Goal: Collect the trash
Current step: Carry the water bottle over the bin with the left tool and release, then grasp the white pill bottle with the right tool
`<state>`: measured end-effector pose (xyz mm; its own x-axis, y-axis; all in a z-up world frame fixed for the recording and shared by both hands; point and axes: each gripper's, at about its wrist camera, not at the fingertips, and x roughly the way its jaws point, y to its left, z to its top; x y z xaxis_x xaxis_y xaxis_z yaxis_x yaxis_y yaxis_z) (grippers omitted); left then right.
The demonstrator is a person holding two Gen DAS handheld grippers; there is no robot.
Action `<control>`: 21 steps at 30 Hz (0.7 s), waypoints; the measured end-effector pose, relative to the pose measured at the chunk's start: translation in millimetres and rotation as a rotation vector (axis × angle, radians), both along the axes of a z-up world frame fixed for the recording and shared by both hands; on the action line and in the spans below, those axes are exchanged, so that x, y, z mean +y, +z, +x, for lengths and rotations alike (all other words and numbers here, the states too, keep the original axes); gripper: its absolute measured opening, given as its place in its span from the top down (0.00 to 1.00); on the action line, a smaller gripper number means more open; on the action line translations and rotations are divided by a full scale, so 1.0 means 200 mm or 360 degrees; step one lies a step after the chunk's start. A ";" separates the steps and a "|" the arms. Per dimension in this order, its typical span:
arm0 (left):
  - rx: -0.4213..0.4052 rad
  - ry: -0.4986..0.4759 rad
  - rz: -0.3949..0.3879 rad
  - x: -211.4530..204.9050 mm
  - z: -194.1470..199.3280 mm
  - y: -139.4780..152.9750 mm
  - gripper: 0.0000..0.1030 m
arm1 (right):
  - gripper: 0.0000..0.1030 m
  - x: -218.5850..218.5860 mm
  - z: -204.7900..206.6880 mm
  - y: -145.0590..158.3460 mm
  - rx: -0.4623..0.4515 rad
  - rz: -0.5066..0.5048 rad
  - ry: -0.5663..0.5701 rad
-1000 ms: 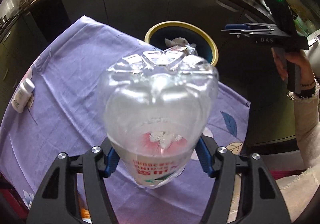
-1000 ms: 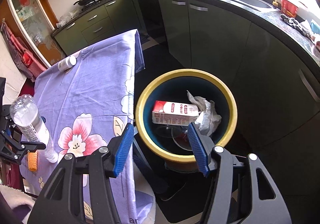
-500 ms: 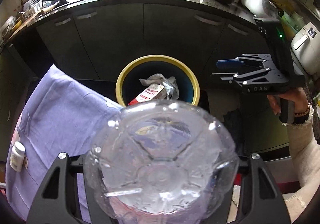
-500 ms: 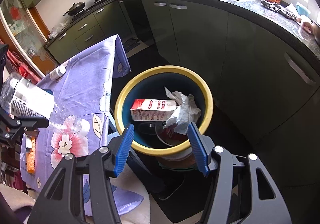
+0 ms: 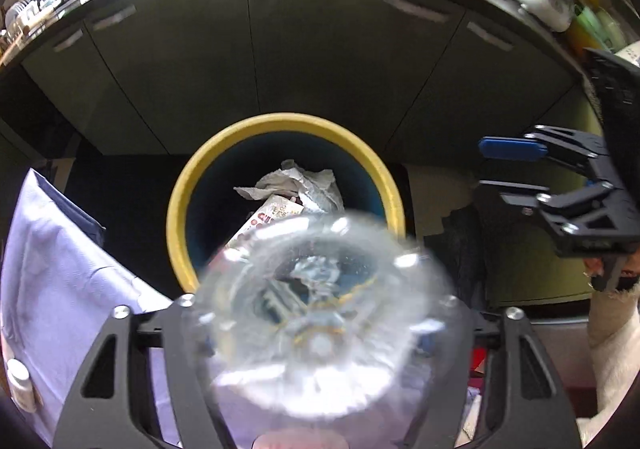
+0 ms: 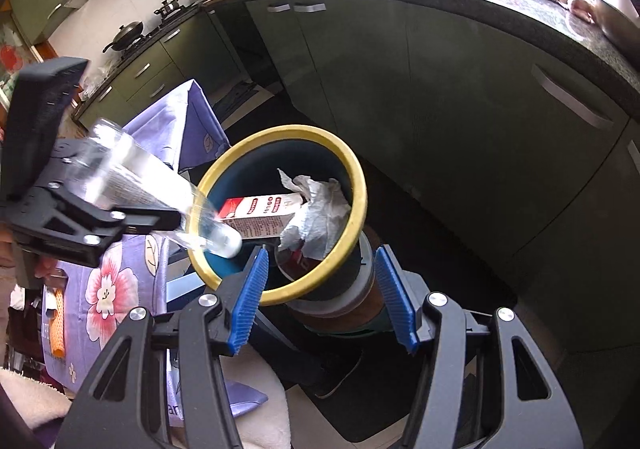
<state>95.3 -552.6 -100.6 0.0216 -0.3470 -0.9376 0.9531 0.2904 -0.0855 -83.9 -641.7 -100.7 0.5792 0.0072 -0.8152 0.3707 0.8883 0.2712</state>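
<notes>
Right wrist view: a clear, ribbed plastic bottle [image 6: 160,193] slants base-first over the yellow rim of a round blue trash bin [image 6: 356,209], between the opening jaws of the left gripper [image 6: 152,219]. Inside the bin lie a red-and-white carton [image 6: 256,215] and crumpled white paper [image 6: 316,209]. Beside the bin, the right gripper [image 6: 320,297] has ridged blue pads, jaws apart and empty.

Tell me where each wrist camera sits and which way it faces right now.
Left wrist: on the left gripper, looking steeply down past the clear bottle between its opening jaws into the yellow-rimmed bin; right gripper and a sleeve at right.
Right wrist: on the right gripper, empty, facing the bin; left gripper at left.
Shared: bin, carton, crumpled paper, bottle, purple cloth.
</notes>
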 end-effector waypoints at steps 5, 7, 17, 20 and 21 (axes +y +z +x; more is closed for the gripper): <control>0.0017 0.0069 0.0013 0.03 0.03 0.00 0.22 | 0.45 0.01 -0.03 0.03 -0.0018 -0.0008 -0.0014; 0.0028 0.0097 -0.0079 0.13 0.03 0.11 0.22 | 0.45 0.02 -0.04 0.05 -0.0023 -0.0021 -0.0009; -0.0151 0.0410 -0.0716 1.25 -0.01 0.64 0.06 | 0.45 0.30 0.17 0.12 -0.0007 -0.0079 0.0189; -0.0325 0.0614 -0.0824 1.64 0.00 0.69 0.06 | 0.45 0.48 0.34 0.14 0.0019 -0.0079 0.0348; -0.0353 0.0679 -0.0842 1.76 0.02 0.69 0.06 | 0.45 0.54 0.40 0.15 0.0021 -0.0087 0.0396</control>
<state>98.8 -201.2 37.5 0.4277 -0.6728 -0.6037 0.7768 0.6151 -0.1351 -2.9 -534.1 -70.4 0.5543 0.1038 -0.8258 0.1423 0.9658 0.2169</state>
